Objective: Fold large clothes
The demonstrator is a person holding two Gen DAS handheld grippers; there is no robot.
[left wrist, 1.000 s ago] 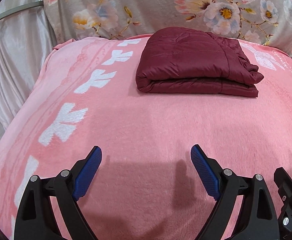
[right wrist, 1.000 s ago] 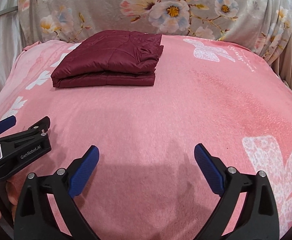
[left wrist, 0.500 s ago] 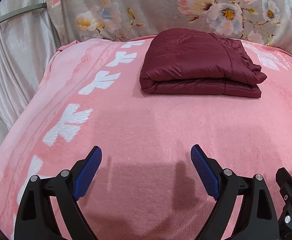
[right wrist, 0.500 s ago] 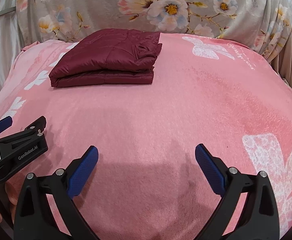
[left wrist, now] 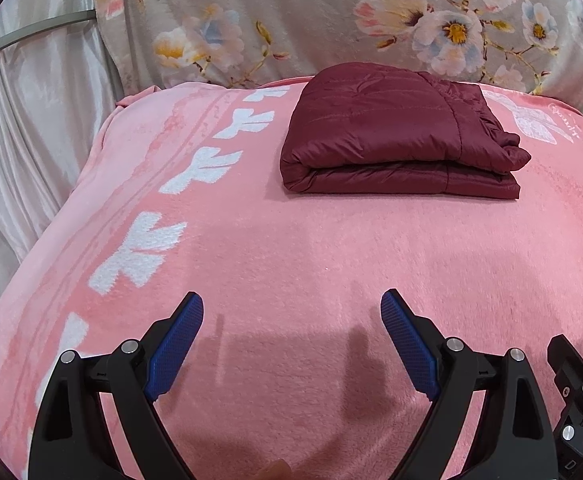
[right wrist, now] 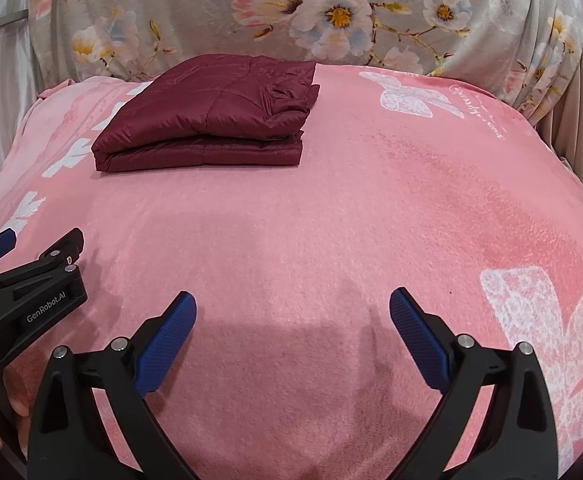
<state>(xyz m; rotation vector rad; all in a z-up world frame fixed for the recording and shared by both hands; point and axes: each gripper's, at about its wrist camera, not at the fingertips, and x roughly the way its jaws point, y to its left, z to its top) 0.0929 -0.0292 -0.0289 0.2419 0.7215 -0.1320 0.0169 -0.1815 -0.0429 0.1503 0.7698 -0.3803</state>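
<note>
A dark red quilted jacket (left wrist: 391, 132) lies folded into a thick rectangle at the far side of the pink blanket (left wrist: 291, 248); in the right wrist view the jacket (right wrist: 211, 120) sits far left. My left gripper (left wrist: 291, 308) is open over bare blanket, well short of the jacket, nothing between its blue pads. My right gripper (right wrist: 291, 304) is open too, over the blanket's near middle. The left gripper's body (right wrist: 23, 296) shows at the left edge of the right wrist view.
A grey floral cloth (left wrist: 331, 20) rises behind the blanket. Pale satin drapery (left wrist: 31, 120) hangs at the left. White bow patterns (right wrist: 411, 96) mark the blanket. The blanket drops off at its left and right edges.
Both grippers have drawn slightly back and shifted; the jacket appears a little farther and more centred. Both stay open, and the jacket has not moved on the blanket.
</note>
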